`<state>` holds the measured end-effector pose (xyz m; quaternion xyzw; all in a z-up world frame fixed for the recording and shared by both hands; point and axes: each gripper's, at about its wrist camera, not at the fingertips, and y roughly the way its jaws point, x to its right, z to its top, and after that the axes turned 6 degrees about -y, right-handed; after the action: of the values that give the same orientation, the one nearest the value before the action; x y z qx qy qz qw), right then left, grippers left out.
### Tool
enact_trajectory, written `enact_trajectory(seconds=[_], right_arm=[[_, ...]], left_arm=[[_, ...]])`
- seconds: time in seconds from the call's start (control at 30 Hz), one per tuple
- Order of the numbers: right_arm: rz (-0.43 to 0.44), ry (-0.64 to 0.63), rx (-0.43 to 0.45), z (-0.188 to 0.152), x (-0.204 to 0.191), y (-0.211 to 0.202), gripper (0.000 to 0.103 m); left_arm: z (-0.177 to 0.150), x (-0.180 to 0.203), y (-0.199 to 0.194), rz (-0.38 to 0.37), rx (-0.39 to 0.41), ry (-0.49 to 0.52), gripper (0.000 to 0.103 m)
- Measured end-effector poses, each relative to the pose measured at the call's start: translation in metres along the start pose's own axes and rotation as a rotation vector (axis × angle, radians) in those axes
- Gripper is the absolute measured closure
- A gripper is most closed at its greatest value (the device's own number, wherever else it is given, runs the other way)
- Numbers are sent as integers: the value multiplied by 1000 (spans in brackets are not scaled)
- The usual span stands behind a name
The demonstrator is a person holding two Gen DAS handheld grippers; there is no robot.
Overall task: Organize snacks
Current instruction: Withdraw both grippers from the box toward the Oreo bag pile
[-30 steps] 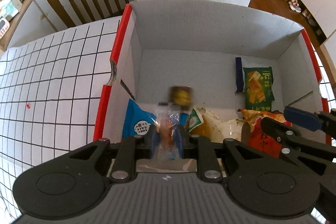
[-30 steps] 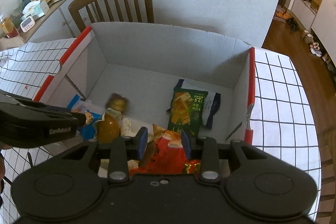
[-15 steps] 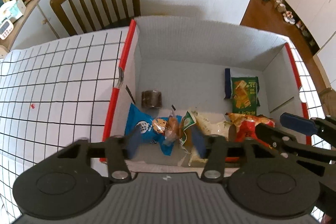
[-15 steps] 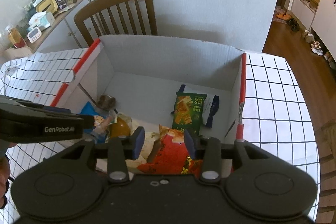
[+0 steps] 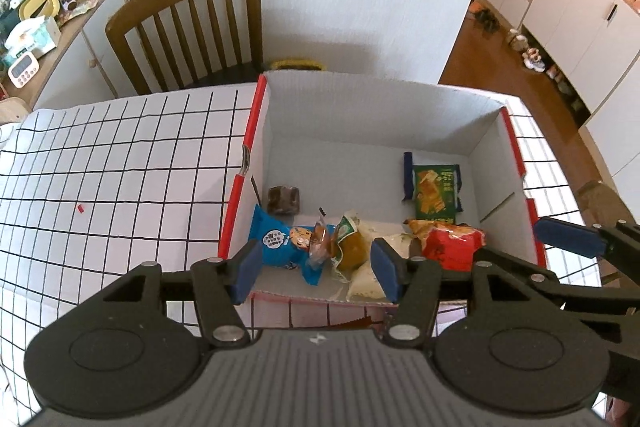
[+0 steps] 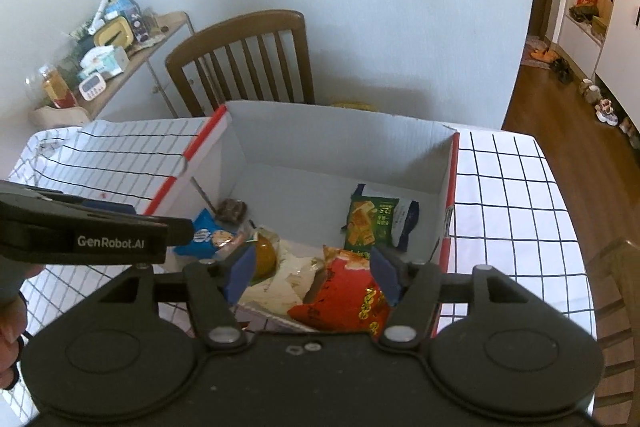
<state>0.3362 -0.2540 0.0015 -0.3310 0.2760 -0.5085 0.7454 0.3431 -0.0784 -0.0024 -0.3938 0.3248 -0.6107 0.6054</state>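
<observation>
A checked tabletop (image 5: 120, 167) carries an open white box (image 5: 360, 107) with red edges. Snack packets lie inside: a red bag (image 6: 344, 291), a green packet (image 5: 436, 191) and a blue packet (image 5: 276, 243). My left gripper (image 5: 316, 269) and right gripper (image 6: 312, 273) hang above, jaws just spread wide, empty.
</observation>
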Motion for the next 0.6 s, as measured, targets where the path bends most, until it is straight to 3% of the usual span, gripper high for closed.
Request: enact_trajectory(seconds=[0.17, 0.6], right_arm=[[16, -13, 39, -3, -7, -19, 30], [65, -66, 111, -21, -27, -61, 20]], left_arm=[[-9, 0, -21, -26, 32, 7, 44], [-41, -12, -67, -48, 118, 20, 36]])
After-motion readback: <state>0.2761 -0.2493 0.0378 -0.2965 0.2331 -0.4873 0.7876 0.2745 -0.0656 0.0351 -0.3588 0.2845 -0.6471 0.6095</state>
